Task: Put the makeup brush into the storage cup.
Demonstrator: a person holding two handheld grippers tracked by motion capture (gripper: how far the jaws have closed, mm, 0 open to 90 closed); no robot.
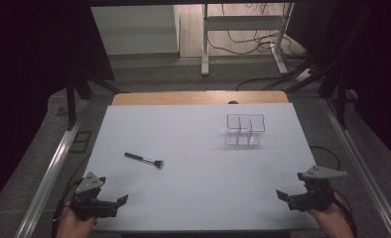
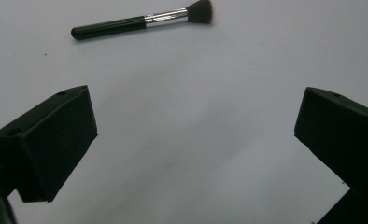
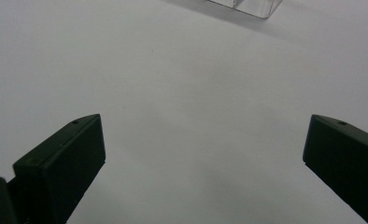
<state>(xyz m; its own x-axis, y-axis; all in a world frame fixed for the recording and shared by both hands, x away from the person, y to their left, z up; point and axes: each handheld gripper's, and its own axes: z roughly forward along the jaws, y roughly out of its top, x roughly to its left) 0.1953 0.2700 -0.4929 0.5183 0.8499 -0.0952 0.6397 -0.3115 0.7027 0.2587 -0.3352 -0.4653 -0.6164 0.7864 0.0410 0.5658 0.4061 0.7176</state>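
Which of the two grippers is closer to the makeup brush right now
The left gripper. The makeup brush lies on the left half of the table, just ahead of it, while the right gripper sits far across at the right edge.

Probably lab recording bay: black curtains (image 1: 30,74), white-topped table (image 1: 198,198), metal frame (image 1: 243,22), loose floor cables (image 1: 243,42)

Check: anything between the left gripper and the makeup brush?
Nothing. The left gripper view shows bare white table from the open left gripper to the makeup brush; the high view shows the same.
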